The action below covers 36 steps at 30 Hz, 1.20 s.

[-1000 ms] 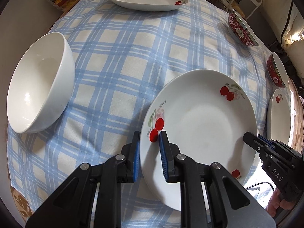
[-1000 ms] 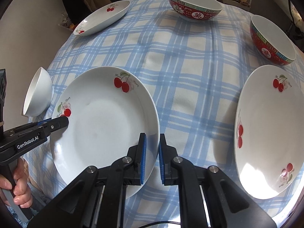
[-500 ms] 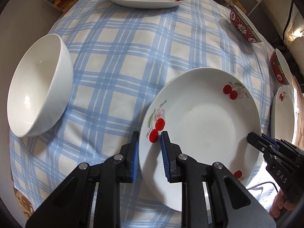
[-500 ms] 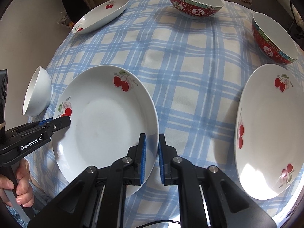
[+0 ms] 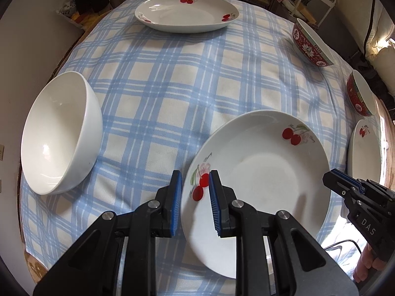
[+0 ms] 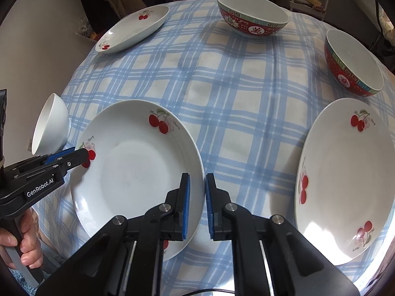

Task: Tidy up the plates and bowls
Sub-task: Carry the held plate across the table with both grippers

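My left hand-held gripper (image 5: pixel 195 192) and right hand-held gripper (image 6: pixel 196 197) both point steeply down, each narrowly closed on one plate rim.

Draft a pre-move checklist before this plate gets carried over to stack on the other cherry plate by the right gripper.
1. Left gripper clamped on the near cherry plate: ok, the rim by the cherry print sits between its pads.
2. Right gripper clamped on the opposite rim: ok, the jaws are nearly closed on the edge.
3. Near cherry plate empty: ok, nothing lies in it.
4. Right cherry plate free to receive it: ok, it is empty.
5. Path between the two plates: ok, only bare tablecloth lies there.
6. Near cherry plate lifted off the tablecloth: cannot tell.
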{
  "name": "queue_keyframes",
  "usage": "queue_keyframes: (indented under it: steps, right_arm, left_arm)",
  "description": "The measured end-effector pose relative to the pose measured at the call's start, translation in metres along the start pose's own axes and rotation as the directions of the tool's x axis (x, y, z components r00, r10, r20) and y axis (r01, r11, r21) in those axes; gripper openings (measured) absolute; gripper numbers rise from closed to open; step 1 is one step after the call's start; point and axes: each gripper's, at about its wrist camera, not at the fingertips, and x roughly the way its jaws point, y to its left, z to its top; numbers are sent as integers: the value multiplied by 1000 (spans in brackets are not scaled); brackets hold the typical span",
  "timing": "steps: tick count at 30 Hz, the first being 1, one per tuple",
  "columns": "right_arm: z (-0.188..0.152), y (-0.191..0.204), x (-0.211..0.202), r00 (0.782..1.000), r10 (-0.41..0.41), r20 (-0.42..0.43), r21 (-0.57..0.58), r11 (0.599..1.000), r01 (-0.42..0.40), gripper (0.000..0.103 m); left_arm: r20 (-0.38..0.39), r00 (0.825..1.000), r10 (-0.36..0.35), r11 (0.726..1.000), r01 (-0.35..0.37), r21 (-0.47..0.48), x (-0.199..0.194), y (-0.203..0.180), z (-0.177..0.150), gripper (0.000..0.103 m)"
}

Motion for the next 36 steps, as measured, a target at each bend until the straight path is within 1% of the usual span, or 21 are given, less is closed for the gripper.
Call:
queue_keyframes:
  steps: [2,3,4,5,6,7,8,9,10,11,12,13,14,16,17,19,22,25,32,36]
  right_arm:
    - [2,-2,-5,1000,-2,7,4,1000,2,13]
    - [3,-4,-8,1000,-4,16,3,1000,4,13]
    - [5,-5,-13,1000,-6,30,4,1000,5,13]
    - [8,-7,-18,999,-7,42,5,1000,7,13]
    - [11,-9,-23,998,-8,57,7,1000,8,13]
    - [14,-12,-29,998,-10,69,10,1000,9,14]
    - [16,-14,-34,997,-13,82,14,1000,12,15]
    - [18,-18,-40,995,-17,96,21,1000,15,20]
    - [20,-22,-45,994,-24,108,26,999,21,29]
    - [21,-25,-50,992,-32,120,31,999,29,33]
    - [23,-28,-56,990,-46,133,35,998,42,40]
    - [23,-31,-60,988,-60,141,38,998,55,46]
    - [24,-34,-63,987,-73,144,39,997,68,49]
    - [24,-40,-70,984,-92,151,45,995,86,63]
    - [24,-43,-73,983,-98,157,49,995,91,66]
    - [23,-48,-82,980,-100,173,47,994,94,80]
    - [19,-56,-97,972,-113,205,41,993,107,91]
    - [13,-66,-110,964,-138,228,45,990,131,95]
    - [1,-99,-131,948,-191,253,58,982,182,96]
    - [-7,-124,-135,946,-204,250,101,978,185,96]
  left_arm:
    - [23,1000,0,1000,0,3,-7,0,3,23]
    - [35,999,6,1000,-6,12,-11,-1,5,27]
    - [50,999,21,999,-23,23,-15,-5,7,34]
    - [70,997,34,999,-36,34,-20,-8,8,39]
    - [93,995,40,998,-45,47,-25,-11,9,49]
    - [116,992,44,997,-52,61,-31,-15,12,54]
    - [134,990,51,996,-61,72,-36,-19,13,55]
    - [147,987,62,994,-75,82,-41,-23,14,60]
    - [154,985,72,993,-86,86,-44,-26,14,72]
    - [163,983,83,992,-98,86,-47,-28,14,79]
    - [174,981,90,990,-107,87,-50,-31,14,86]
    - [183,979,93,989,-112,95,-53,-35,14,88]
    - [186,978,93,988,-113,103,-55,-39,14,88]
    - [187,979,84,987,-107,121,-60,-47,15,90]
    - [193,978,80,986,-106,127,-62,-51,14,90]
    - [213,973,89,982,-121,142,-67,-61,14,93]
    - [231,970,79,979,-120,167,-73,-75,16,94]
    - [239,968,71,974,-119,192,-76,-92,18,94]
    - [254,967,35,962,-101,254,-75,-137,14,94]
    - [247,969,31,950,-105,294,-71,-162,10,94]
